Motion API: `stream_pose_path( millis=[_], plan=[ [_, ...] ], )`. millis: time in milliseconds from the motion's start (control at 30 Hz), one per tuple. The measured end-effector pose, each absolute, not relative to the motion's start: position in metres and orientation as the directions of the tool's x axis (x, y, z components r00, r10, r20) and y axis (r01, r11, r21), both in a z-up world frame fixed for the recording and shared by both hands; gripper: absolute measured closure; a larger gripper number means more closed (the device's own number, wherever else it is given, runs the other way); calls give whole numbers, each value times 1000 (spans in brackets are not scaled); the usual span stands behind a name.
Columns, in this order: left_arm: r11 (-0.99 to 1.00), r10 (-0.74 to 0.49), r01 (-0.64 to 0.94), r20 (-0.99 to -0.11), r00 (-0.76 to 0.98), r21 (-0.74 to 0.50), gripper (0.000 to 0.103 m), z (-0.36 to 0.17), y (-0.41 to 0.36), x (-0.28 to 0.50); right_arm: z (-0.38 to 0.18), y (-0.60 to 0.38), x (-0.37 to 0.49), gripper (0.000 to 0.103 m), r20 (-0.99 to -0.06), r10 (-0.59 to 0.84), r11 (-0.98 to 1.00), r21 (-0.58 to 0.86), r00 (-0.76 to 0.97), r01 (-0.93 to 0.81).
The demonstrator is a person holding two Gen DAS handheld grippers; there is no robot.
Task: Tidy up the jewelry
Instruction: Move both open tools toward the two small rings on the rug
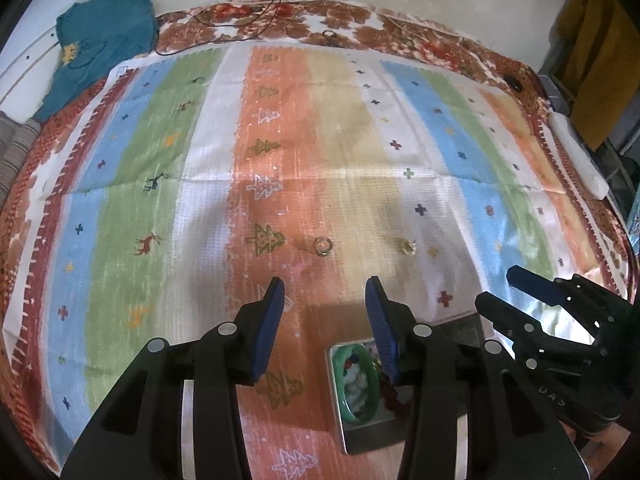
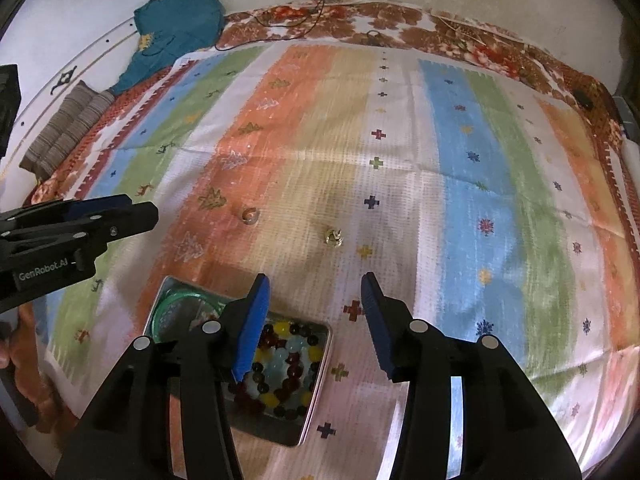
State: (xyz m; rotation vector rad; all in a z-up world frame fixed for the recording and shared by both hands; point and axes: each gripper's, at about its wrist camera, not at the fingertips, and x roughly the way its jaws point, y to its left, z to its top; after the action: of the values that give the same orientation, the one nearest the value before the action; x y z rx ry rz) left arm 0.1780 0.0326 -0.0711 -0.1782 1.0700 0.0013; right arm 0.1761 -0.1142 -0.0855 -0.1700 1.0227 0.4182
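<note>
The left hand-held gripper (image 1: pixel 325 292) hangs released, nothing between its blue pads, above a small pale ring (image 1: pixel 322 246) lying on the orange stripe of the striped woven cloth (image 1: pixel 168 152). The right hand-held gripper (image 2: pixel 316 288) is likewise released and empty, near a small gold ornate ring (image 2: pixel 333 237) (details blurred). Just below both sits a square metal tin (image 2: pixel 316 392) holding a green bangle (image 1: pixel 356 384) and coloured beads (image 2: pixel 286 364). A teal garment (image 1: pixel 100 36) lies far back.
</note>
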Motion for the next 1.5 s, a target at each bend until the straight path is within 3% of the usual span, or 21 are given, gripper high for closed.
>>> stream_pose_path(
  millis=[200,633,1500],
  plan=[
    [987,-80,-89,-881,466,-137,57,-80,33,192,-97,-113,194,56,-872,286,905,109,398,-410],
    [992,-47,-89,-908,416,-92,57,-105,38,220,-118,-98,216,56,-894,238,901,56,381,-431],
    [987,-108,-76,-943,314,-139,57,-155,40,265,-165,-88,257,55,-930,206,906,63,305,-419]
  ],
)
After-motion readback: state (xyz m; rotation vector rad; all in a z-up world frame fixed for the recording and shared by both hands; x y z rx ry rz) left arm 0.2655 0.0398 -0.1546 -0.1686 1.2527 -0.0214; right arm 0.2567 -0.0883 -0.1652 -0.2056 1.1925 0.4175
